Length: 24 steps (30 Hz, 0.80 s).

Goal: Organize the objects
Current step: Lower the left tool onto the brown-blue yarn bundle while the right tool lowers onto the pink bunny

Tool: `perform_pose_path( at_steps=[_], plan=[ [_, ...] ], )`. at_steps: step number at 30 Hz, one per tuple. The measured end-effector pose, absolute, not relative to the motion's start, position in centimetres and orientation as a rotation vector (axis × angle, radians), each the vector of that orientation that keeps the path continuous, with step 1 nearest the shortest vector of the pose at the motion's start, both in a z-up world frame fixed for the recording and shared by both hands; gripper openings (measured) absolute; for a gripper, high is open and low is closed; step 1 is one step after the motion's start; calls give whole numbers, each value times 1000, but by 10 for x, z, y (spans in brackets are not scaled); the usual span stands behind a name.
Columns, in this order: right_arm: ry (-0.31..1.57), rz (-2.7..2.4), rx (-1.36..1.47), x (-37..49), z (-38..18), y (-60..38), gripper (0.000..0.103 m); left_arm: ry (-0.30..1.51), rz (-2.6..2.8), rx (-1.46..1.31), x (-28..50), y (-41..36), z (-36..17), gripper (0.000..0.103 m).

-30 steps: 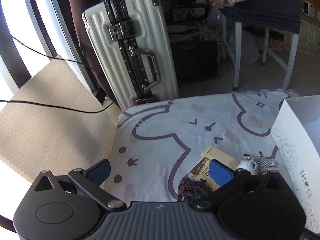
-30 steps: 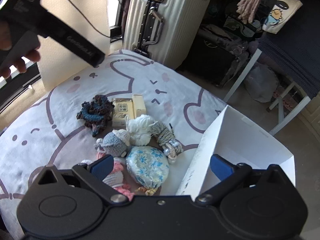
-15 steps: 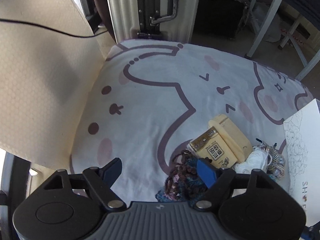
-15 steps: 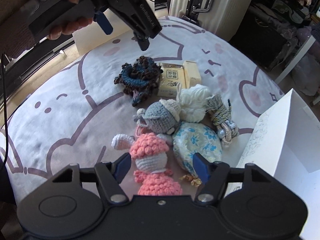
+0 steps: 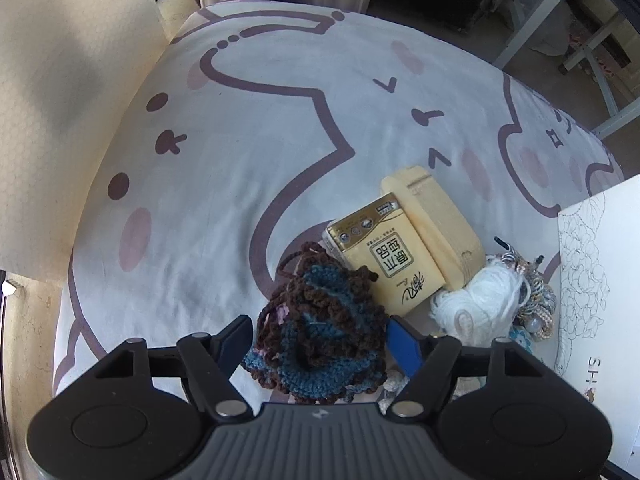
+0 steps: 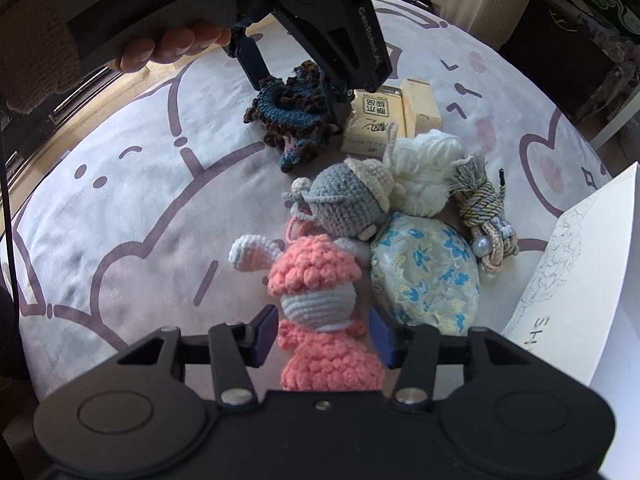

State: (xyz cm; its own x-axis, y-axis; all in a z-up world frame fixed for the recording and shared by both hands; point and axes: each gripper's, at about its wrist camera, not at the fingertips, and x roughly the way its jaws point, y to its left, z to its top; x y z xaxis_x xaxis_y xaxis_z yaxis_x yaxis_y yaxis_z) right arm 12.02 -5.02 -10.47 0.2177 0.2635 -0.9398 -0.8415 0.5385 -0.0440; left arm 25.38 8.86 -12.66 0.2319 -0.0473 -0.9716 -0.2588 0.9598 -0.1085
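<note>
Closing on a brown-and-blue crochet piece (image 5: 320, 344), the left tongs (image 5: 320, 340) have it between the jaws; firm pad contact is not confirmable. A tissue pack (image 5: 386, 264) lies just beyond, a white box (image 5: 600, 280) off to the right, cut off by the frame.

Right wrist view: the right tongs (image 6: 322, 336) are closing around a pink crochet doll (image 6: 316, 308), its lower body hidden. Judged step: pickup; next, lift towards the box.

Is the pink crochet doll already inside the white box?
No, the pink crochet doll lies on the bedsheet, outside the white box.
</note>
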Motion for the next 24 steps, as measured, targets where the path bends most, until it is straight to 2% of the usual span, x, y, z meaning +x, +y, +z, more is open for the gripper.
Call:
perform_pose_path(
  at_steps=[9, 13, 20, 23, 24],
  plan=[
    [1109, 856, -680, 123, -121, -47, 49, 1336, 174, -273, 256, 87, -137, 72],
    [1123, 874, -700, 123, -126, -42, 43, 1342, 175, -234, 257, 84, -140, 73],
    [1122, 896, -771, 117, -126, -39, 42, 1373, 207, -206, 256, 86, -152, 74],
    [1126, 892, -759, 118, -124, -40, 36, 1364, 215, -236, 258, 91, -151, 69],
    [1129, 888, -749, 119, -124, -40, 34, 1360, 211, -233, 258, 91, -149, 64]
  ],
)
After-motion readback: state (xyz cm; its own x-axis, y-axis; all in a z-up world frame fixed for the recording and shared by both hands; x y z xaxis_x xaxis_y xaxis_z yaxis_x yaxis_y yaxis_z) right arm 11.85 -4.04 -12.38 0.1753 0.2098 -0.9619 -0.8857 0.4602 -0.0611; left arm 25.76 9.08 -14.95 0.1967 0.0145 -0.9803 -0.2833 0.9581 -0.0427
